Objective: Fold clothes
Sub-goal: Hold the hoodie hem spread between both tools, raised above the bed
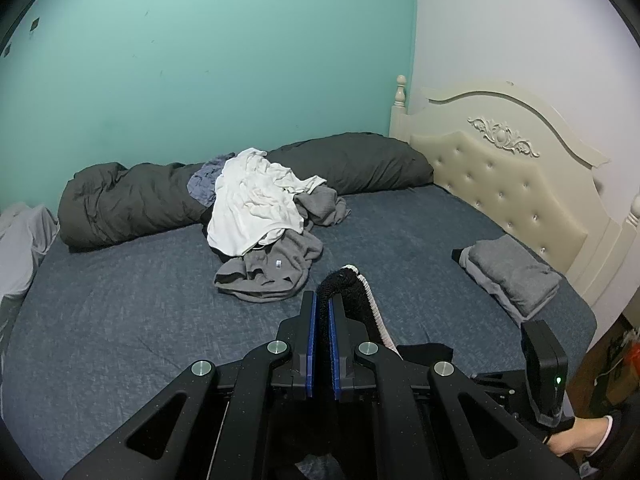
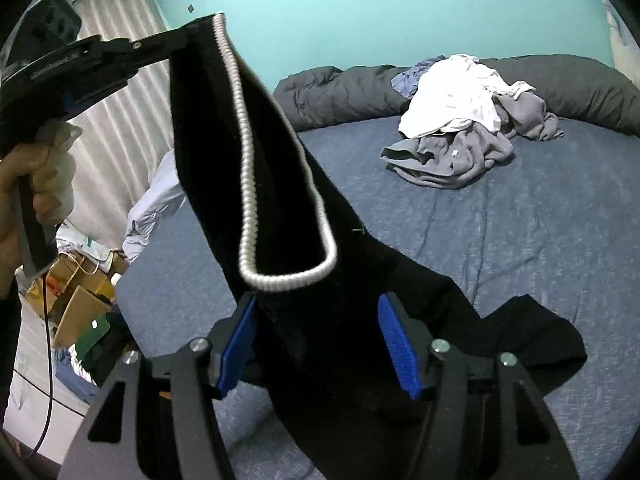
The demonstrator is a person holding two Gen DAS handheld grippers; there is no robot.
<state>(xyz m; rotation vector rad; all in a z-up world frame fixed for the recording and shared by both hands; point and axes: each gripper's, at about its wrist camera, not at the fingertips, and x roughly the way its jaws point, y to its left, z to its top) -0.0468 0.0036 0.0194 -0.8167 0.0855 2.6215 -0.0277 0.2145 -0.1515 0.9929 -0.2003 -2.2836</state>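
**Holding a black garment up over the bed**

Gripping the white-ribbed edge of the black garment (image 2: 280, 184), the left gripper (image 1: 323, 304) had its pads pressed together on the cloth, holding it above the blue bedsheet (image 1: 120, 300). The right gripper (image 2: 318, 340) stood wide, pads either side of the hanging fabric without pinching it. A folded grey stack (image 1: 512, 272) lay near the headboard (image 1: 500, 184); a crumpled pile (image 1: 260, 216) sat mid-bed. Judging by this, the garment was being taken in hand for folding; next, the right gripper would need to close on the edge, well apart from the left.
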